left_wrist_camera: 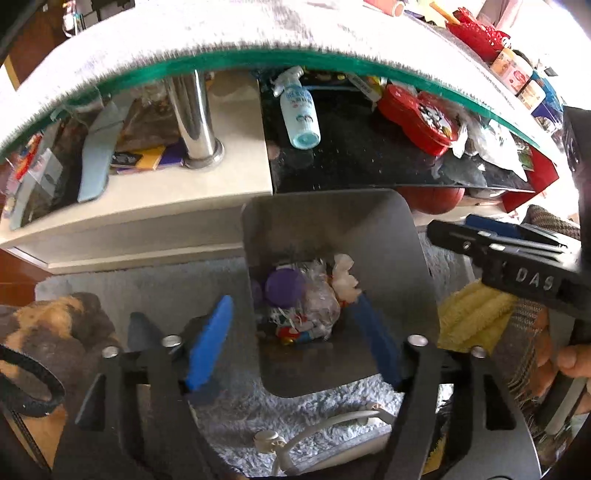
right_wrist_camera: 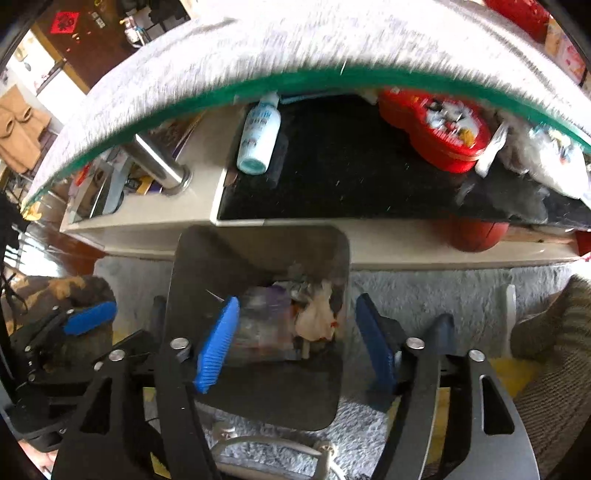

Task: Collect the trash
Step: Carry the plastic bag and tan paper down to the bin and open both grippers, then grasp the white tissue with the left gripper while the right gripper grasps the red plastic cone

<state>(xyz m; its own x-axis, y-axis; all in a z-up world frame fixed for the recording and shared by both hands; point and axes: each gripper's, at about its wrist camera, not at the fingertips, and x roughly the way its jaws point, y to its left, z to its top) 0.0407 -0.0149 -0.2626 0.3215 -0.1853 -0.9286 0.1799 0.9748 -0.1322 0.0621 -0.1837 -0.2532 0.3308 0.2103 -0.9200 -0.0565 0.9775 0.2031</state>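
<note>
Both tools are hanging over the trash bin (left_wrist_camera: 332,236), a dark grey bin standing on the pale shaggy rug (left_wrist_camera: 147,288) just in front of the low shelf (left_wrist_camera: 369,162) under the glass-edged worktop (left_wrist_camera: 221,33). The left hand-held gripper (left_wrist_camera: 295,339) is spread wide with nothing between its blue pads (left_wrist_camera: 210,343), and its opening is framing the bin's mouth. The right hand-held gripper (right_wrist_camera: 295,343) is likewise gaping and empty, with one pad over the bin and the other outside its rim.

Inside the bin, trash is already lying at the bottom: a purple lid (left_wrist_camera: 284,288), a crumpled clear wrapper (left_wrist_camera: 317,299) and a wad of white tissue (left_wrist_camera: 345,275).

The step in hand appears to be finishing a drop and turning to the next piece. To do that well, each tool is best lifted straight up from the bin before swinging away, so no finger catches the rim and tips it. The next candidates seem to be the crumpled bags (left_wrist_camera: 491,144) on the shelf behind the bin, to the right of the red tin (left_wrist_camera: 417,114). The spray bottle (left_wrist_camera: 299,110) and the tin look like keepers rather than rubbish, so they should be left alone. Thin plastic calls for a firm, full close on a bunched fold.
</note>
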